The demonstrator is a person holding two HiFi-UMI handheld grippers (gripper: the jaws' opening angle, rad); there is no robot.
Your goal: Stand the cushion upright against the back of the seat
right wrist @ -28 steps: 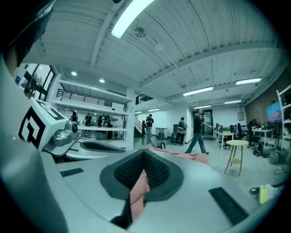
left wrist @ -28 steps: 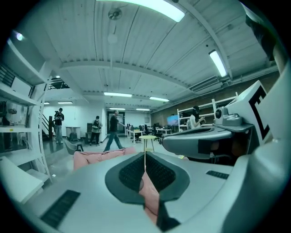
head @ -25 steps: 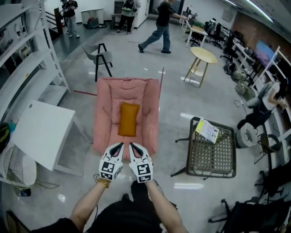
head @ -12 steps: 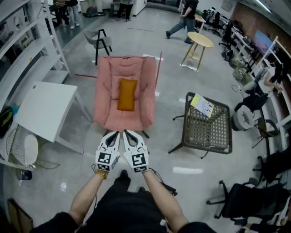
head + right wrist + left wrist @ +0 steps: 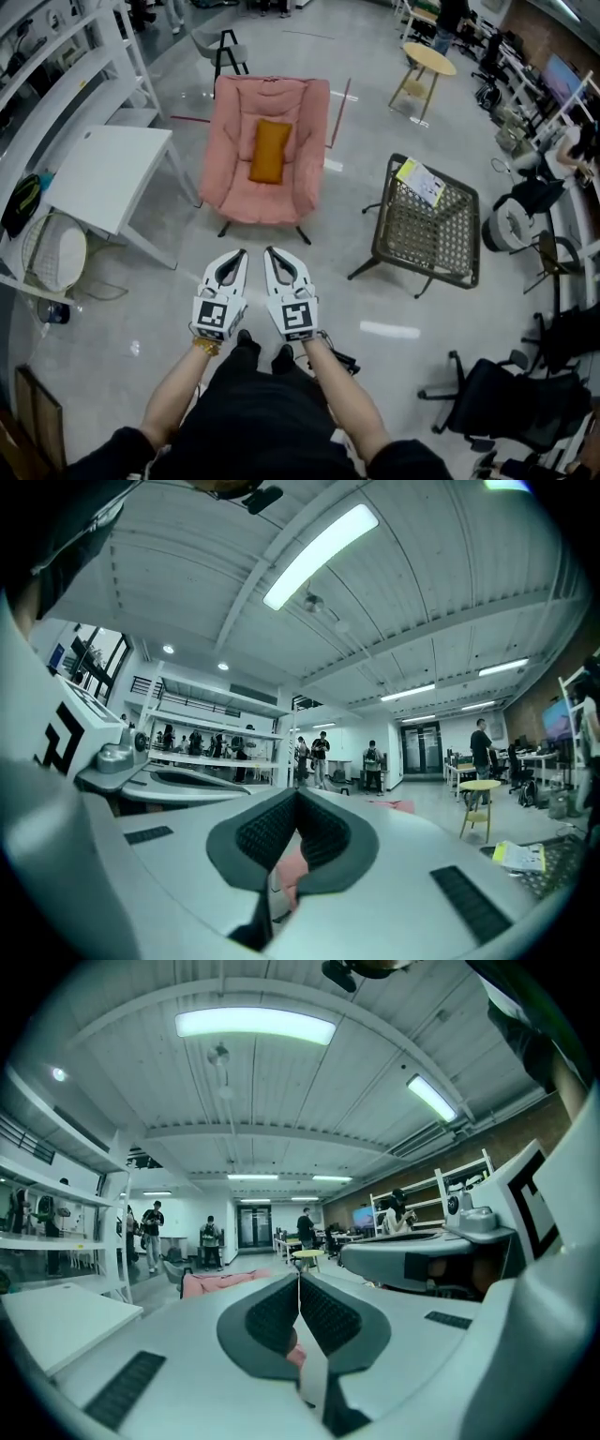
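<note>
An orange cushion [image 5: 270, 150] lies lengthwise in the middle of a pink padded lounge chair [image 5: 236, 178], well ahead of me across the floor. My left gripper [image 5: 238, 256] and right gripper [image 5: 274, 253] are held side by side at waist height, pointing at the chair and far short of it. Both are shut with nothing between the jaws. In the left gripper view the closed jaws [image 5: 299, 1279] hide most of the pink chair [image 5: 220, 1282]. In the right gripper view the jaws [image 5: 297, 795] are also closed, with a strip of the pink chair [image 5: 396, 805] beyond. Neither gripper view shows the cushion.
A white table [image 5: 112, 178] and white shelving [image 5: 56, 66] stand left of the chair. A wicker chair [image 5: 427, 230] with a yellow-white paper [image 5: 420, 183] stands to the right. A round wooden table [image 5: 429, 61], a grey chair [image 5: 220, 42] and black office chairs [image 5: 506, 403] are further off.
The view has drawn back from the pink chair, which now sits farther up the picture, away from both grippers. The grippers stay shut and side by side.
</note>
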